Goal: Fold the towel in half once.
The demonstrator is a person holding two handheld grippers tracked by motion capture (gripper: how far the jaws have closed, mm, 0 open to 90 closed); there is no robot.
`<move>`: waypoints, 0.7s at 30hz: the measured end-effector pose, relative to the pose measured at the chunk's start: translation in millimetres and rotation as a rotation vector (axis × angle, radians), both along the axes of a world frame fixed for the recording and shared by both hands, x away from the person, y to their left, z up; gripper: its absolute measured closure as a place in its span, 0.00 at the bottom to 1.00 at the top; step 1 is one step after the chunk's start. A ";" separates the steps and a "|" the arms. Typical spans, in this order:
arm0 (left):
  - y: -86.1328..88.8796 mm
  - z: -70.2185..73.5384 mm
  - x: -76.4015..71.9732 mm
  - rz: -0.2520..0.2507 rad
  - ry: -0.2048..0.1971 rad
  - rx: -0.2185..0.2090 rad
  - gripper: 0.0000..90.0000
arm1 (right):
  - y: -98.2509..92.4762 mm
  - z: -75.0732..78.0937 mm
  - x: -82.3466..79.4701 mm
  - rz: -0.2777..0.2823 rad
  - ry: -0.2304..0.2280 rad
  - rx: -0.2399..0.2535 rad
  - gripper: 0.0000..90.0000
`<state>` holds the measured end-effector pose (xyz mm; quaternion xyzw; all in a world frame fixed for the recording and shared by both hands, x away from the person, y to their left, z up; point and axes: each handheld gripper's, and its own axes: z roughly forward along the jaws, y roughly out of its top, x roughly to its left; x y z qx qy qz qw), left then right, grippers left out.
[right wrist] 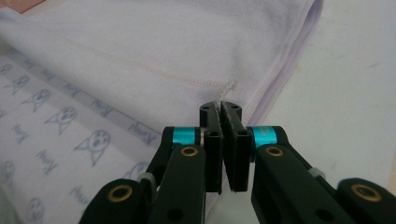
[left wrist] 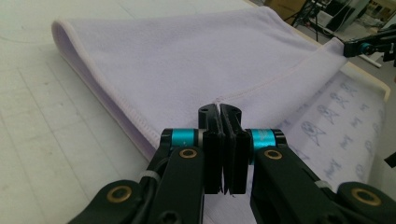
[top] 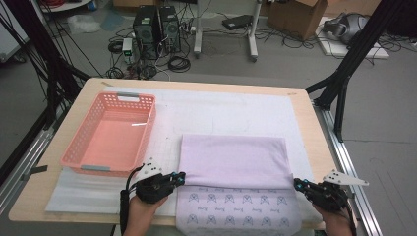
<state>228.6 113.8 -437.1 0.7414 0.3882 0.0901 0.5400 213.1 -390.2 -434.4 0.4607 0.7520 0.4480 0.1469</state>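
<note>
A lavender towel (top: 233, 157) lies on the white mat, its plain top layer folded over a lower layer printed with small cat faces (top: 236, 206). My left gripper (top: 179, 178) is shut on the left corner of the folded layer's near hem. In the left gripper view the jaws (left wrist: 219, 109) pinch that hem of the towel (left wrist: 187, 56), and the other gripper (left wrist: 359, 46) holds the far corner. My right gripper (top: 296, 183) is shut on the right corner. Its own view shows the stitched hem of the towel (right wrist: 163, 37) running into the closed jaws (right wrist: 220, 108).
A pink plastic basket (top: 147, 132) with nothing in it stands on the left of the table, close to the towel's left edge. The white mat (top: 221, 110) covers most of the wooden tabletop (top: 314, 142). Cables, computers and black stands are on the floor beyond.
</note>
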 end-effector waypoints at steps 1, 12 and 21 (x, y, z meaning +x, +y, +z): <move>-0.1 -0.1 -4.4 0.000 -0.002 0.001 0.97 | 0.0 0.1 -3.9 0.001 0.000 0.001 0.97; 0.1 2.8 -50.1 0.002 -0.014 0.000 0.97 | -3.1 3.4 -49.9 0.004 -0.012 0.003 0.97; 6.2 7.5 -85.8 -0.012 -0.009 -0.018 0.97 | -4.0 9.3 -85.0 0.020 -0.021 0.020 0.97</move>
